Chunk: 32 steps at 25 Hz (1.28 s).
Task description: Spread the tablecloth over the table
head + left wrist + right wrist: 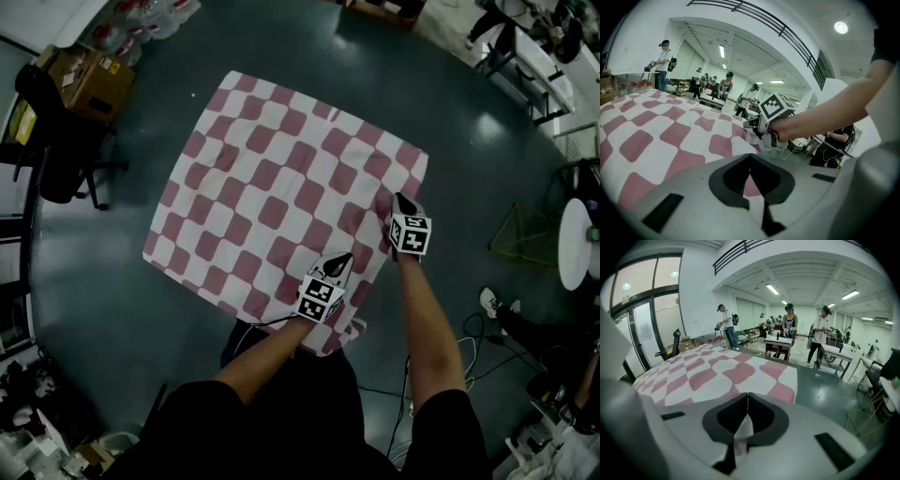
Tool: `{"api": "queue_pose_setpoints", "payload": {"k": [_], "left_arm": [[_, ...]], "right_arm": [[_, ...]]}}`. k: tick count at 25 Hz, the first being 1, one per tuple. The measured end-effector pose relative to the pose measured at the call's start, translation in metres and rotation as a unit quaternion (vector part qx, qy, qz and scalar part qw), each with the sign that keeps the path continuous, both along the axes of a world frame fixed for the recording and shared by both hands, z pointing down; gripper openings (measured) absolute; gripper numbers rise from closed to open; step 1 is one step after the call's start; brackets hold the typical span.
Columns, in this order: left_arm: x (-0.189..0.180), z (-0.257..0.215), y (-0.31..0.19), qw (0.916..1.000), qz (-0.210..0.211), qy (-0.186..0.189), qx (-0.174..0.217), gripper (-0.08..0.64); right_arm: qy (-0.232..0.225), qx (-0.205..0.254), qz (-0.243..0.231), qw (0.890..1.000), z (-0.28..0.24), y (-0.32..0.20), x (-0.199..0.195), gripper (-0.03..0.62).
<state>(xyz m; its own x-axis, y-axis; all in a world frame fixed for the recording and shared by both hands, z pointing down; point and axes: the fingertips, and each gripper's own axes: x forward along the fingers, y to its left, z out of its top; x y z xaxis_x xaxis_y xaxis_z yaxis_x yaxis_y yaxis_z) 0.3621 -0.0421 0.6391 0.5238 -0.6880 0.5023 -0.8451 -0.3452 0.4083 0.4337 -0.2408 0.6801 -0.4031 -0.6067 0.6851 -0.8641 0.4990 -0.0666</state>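
Note:
A pink-and-white checked tablecloth (pixel 272 187) lies spread flat over the table, hiding its top. My left gripper (pixel 339 264) sits at the cloth's near edge, jaws shut on a fold of the tablecloth (pixel 670 131); pink and white fabric shows between the jaws of that left gripper (pixel 750 157). My right gripper (pixel 401 201) is at the near right edge, close to the right corner, shut on a pinch of white cloth. That pinch shows in the right gripper (pixel 748 397), with the tablecloth (pixel 722 371) stretching away beyond. In the left gripper view the right gripper (pixel 776 117) is held in a hand.
A black chair (pixel 56 141) and a cardboard box (pixel 89 80) stand left of the table. A round white table (pixel 577 244) and floor cables (pixel 469 347) lie to the right. Several people stand by work tables (pixel 780 341) behind.

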Motion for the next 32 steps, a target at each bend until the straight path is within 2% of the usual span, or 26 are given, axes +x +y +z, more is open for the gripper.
{"api": "queue_pose_setpoints", "payload": {"k": [5, 8, 13, 15, 18, 21, 26, 30, 32], "left_arm": [[0.012, 0.008, 0.003, 0.9999, 0.002, -0.003, -0.015, 0.011], [0.011, 0.015, 0.013, 0.9997, 0.006, -0.011, -0.023, 0.011], [0.010, 0.030, 0.035, 0.9986, 0.009, -0.019, -0.047, 0.011], [0.011, 0.035, 0.039, 0.9983, 0.011, -0.022, -0.053, 0.011], [0.014, 0.042, 0.047, 0.9972, 0.027, -0.047, -0.051, 0.011], [0.017, 0.042, 0.048, 0.9963, 0.037, -0.060, -0.049, 0.011], [0.024, 0.047, 0.046, 0.9971, 0.044, -0.040, -0.048, 0.011], [0.027, 0.052, 0.045, 0.9958, 0.055, -0.045, -0.057, 0.011], [0.021, 0.048, 0.044, 0.9969, 0.037, -0.017, -0.067, 0.011]], "right_arm": [[0.039, -0.015, -0.017, 0.999, 0.018, -0.016, 0.012, 0.015], [0.064, -0.009, -0.035, 0.997, 0.021, -0.024, 0.018, 0.015], [0.059, -0.015, -0.052, 0.997, 0.018, -0.043, 0.027, 0.015], [0.038, -0.016, -0.045, 0.998, 0.014, -0.050, 0.029, 0.015], [-0.004, -0.006, -0.034, 0.999, 0.003, -0.058, 0.023, 0.015], [0.006, -0.016, -0.049, 0.999, 0.009, -0.063, 0.020, 0.015], [-0.018, -0.025, -0.029, 0.999, 0.022, -0.073, 0.025, 0.015], [-0.061, -0.021, 0.009, 0.998, 0.012, -0.074, 0.029, 0.015], [-0.082, -0.015, 0.009, 0.996, 0.000, -0.064, 0.026, 0.015]]}}
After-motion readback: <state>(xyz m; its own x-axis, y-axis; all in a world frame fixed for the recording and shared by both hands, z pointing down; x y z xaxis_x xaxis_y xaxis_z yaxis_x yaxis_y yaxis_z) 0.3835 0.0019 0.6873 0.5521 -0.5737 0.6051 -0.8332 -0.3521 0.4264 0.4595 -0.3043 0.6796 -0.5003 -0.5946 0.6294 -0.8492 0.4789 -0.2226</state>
